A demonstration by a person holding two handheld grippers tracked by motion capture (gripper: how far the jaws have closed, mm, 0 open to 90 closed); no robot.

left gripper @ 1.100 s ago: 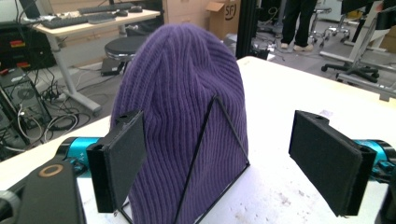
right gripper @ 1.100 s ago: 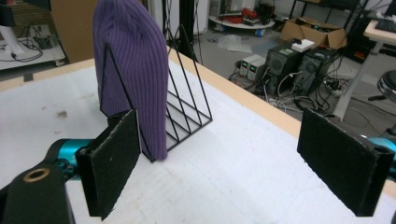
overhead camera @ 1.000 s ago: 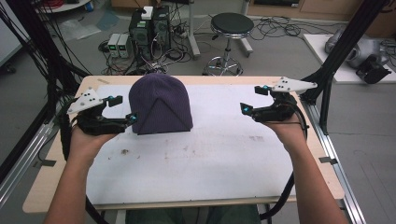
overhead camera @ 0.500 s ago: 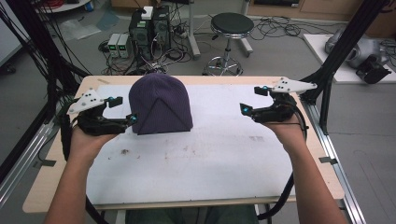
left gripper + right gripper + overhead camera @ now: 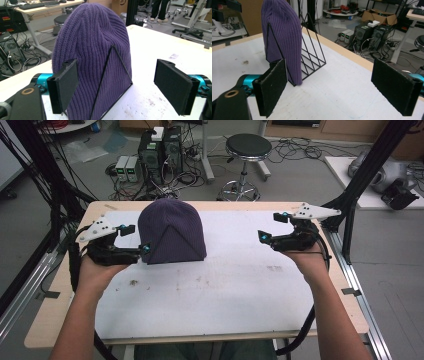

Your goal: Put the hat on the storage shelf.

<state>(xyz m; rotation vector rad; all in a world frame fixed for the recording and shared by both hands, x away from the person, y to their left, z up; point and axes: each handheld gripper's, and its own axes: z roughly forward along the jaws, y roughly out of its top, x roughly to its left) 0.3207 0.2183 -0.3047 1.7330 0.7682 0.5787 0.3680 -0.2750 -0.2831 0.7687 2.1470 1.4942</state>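
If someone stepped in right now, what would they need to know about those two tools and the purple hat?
Left tool: open, holding nothing, close beside the purple hat.
Right tool: open, holding nothing, well off to the hat's other side.
The hat is draped over a black wire rack standing on the white table.
Done: nothing gripped yet.
Left: probably grasping the hat, the left tool being nearest.

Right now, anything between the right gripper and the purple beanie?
Nothing: in the high view, bare white table lies between the right gripper and the purple beanie.
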